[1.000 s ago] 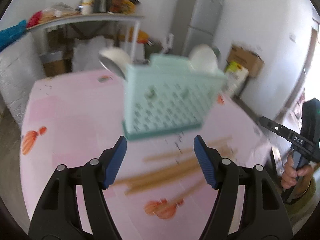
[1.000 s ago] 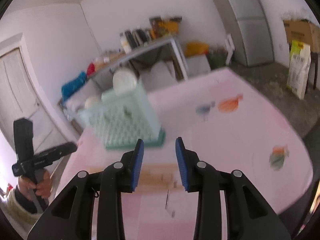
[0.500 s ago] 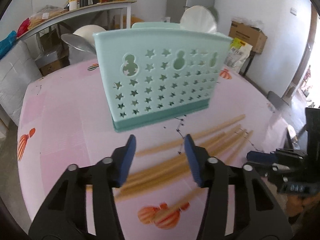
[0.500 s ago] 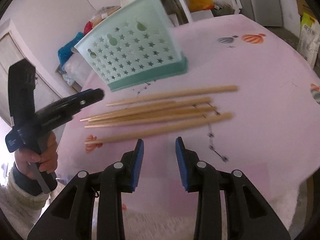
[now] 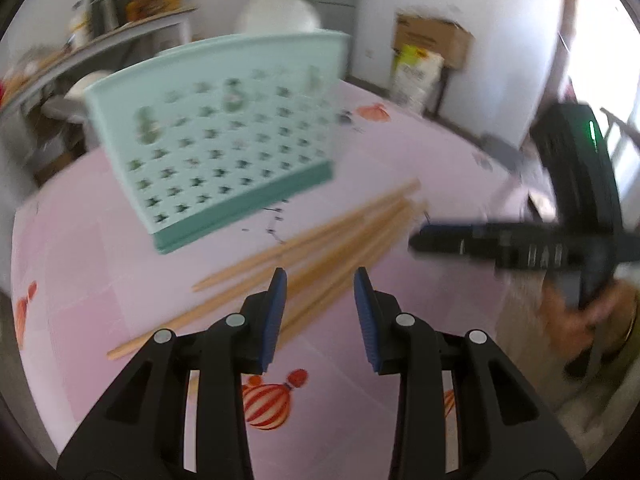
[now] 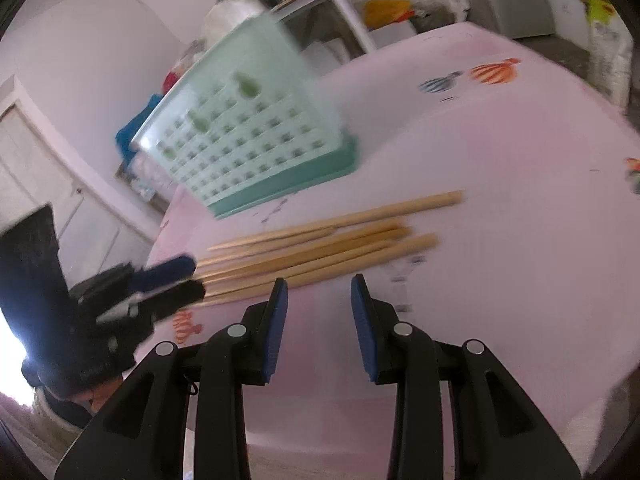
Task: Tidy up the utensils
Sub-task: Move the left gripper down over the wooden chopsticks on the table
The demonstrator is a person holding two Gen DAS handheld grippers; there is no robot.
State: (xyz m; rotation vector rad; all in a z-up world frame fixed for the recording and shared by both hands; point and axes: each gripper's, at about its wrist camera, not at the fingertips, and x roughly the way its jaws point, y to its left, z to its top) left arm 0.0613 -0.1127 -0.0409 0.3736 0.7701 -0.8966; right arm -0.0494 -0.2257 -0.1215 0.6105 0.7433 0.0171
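Several wooden chopsticks (image 5: pixel 320 248) lie side by side on the pink surface (image 5: pixel 100 272), just in front of the mint utensil basket (image 5: pixel 224 136); both views are blurred; the left hand-held gripper (image 5: pixel 320 312) hovers over them, jaws apart and empty; the right hand-held gripper (image 6: pixel 319 316), likewise apart, hangs near them; only the right view shows a white door (image 6: pixel 36 184).

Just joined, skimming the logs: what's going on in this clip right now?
A person holds a hand-held gripper in each hand over a pink table. Both the left hand-held gripper and the right hand-held gripper are open and empty. A bundle of wooden chopsticks lies loose on the table in front of a mint-green utensil holder. No chopstick is picked up yet; the left gripper is nearest the bundle.
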